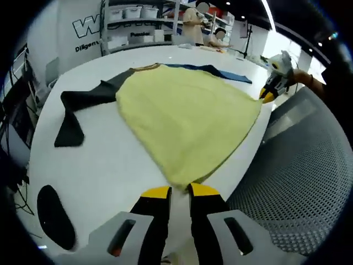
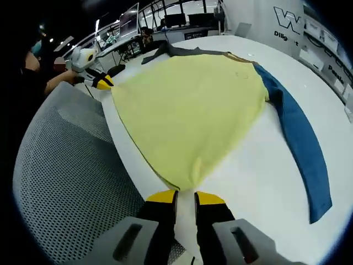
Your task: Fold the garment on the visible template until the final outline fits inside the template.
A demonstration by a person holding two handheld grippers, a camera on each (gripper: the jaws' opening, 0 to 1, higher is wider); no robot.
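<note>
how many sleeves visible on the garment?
2. The dark grey sleeve lies spread on the white table; the blue sleeve trails off the garment's opposite side.

A grey perforated mesh mat (image 1: 309, 165) lies right of the left hand-held gripper, off the white tabletop (image 1: 105, 160) edge. Far ahead stand metal shelves of white storage bins (image 1: 135, 19) and a lettered white wall panel (image 1: 83, 27).

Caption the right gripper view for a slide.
Both grippers pinch the hem corners of a yellow garment with a blue sleeve on a white table.
</note>
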